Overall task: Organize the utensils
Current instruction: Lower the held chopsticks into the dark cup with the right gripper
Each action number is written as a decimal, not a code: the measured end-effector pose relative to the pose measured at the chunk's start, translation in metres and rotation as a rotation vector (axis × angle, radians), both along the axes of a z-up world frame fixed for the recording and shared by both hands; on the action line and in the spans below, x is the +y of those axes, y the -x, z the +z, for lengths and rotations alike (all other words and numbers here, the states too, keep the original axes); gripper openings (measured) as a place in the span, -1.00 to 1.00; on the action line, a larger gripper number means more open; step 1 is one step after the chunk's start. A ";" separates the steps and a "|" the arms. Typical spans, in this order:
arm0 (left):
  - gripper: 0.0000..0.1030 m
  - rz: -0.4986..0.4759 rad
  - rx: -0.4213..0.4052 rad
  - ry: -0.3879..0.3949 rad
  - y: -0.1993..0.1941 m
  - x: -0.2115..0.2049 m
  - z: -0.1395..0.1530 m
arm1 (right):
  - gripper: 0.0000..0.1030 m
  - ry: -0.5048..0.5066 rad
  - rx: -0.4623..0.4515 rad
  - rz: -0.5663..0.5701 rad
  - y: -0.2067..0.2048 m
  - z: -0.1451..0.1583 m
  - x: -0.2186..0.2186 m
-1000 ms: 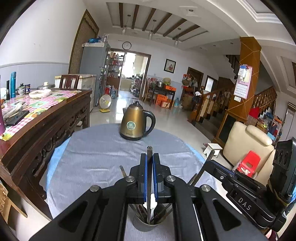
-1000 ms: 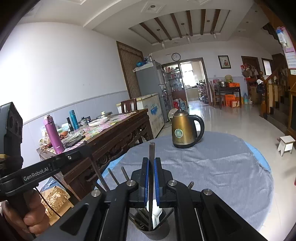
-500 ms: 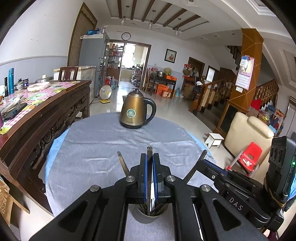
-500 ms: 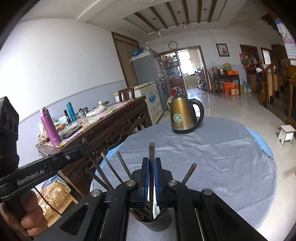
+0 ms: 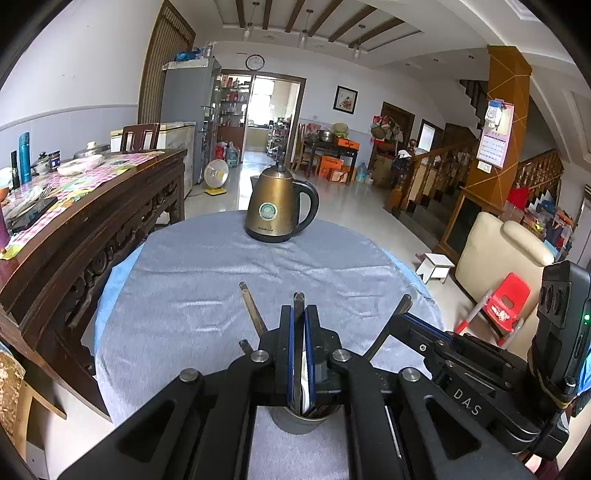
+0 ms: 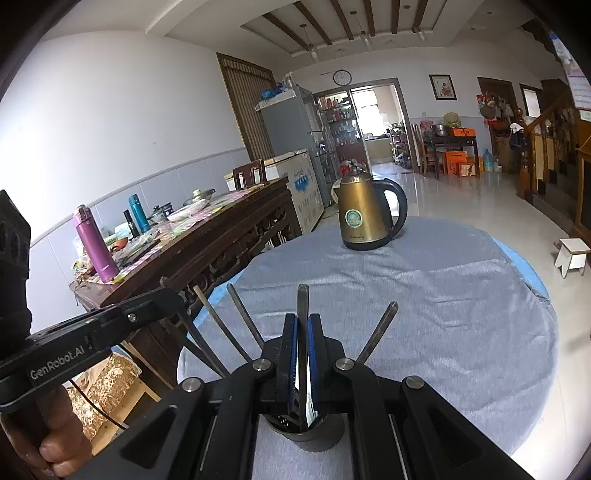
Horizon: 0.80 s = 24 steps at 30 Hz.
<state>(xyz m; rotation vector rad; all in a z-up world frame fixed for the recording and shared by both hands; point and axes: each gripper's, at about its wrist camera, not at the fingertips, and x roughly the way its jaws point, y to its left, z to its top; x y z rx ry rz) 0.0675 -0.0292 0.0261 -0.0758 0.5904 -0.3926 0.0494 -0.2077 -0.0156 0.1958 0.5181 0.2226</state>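
I see a bright room with white walls point(image 6: 122, 122), a beamed ceiling point(image 5: 317, 26) and a glossy tiled floor point(image 5: 354, 199). A carved dark wooden sideboard point(image 5: 96, 236) runs along my left. Daylight comes through the far doorway point(image 5: 271, 110), beneath a wall clock point(image 5: 255, 61), and a wooden staircase point(image 5: 436, 173) rises on the right.

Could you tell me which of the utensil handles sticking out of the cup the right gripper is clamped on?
The upright middle handle, pinched by the right gripper; the other handles lean outward, free.

— Change noted at the right gripper point(image 6: 303, 354)? 
— It has been lowered; the clamped utensil point(image 6: 303, 306) is sunk deeper into the metal cup point(image 6: 308, 437).

— And the left gripper point(image 5: 298, 347)? 
— Tilted slightly downward; more handles point(image 5: 251, 310) are seen.
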 end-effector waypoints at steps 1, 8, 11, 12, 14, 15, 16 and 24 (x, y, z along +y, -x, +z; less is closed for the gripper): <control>-0.89 0.001 0.001 -0.001 0.000 0.000 0.000 | -0.88 0.000 0.003 0.000 0.000 -0.001 0.000; -0.89 0.005 0.017 -0.006 -0.001 0.000 -0.005 | -0.88 0.002 0.016 -0.002 -0.002 -0.005 0.002; -0.89 0.005 0.025 -0.008 -0.002 0.001 -0.007 | -0.88 0.005 0.016 -0.004 -0.002 -0.005 0.001; -0.89 0.004 0.030 -0.011 -0.003 0.001 -0.008 | -0.88 0.005 0.016 -0.005 -0.003 -0.004 0.001; -0.89 0.001 0.041 -0.016 -0.004 0.000 -0.010 | -0.88 0.006 0.017 -0.006 -0.004 -0.004 0.001; -0.89 0.002 0.046 -0.018 -0.004 0.000 -0.011 | -0.88 0.006 0.017 -0.006 -0.004 -0.004 0.001; -0.89 0.000 0.052 -0.021 -0.005 0.000 -0.012 | -0.88 0.004 0.017 -0.005 -0.004 -0.004 0.001; -0.89 -0.006 0.081 -0.027 -0.007 0.000 -0.017 | -0.87 0.005 0.024 -0.005 -0.005 -0.005 0.001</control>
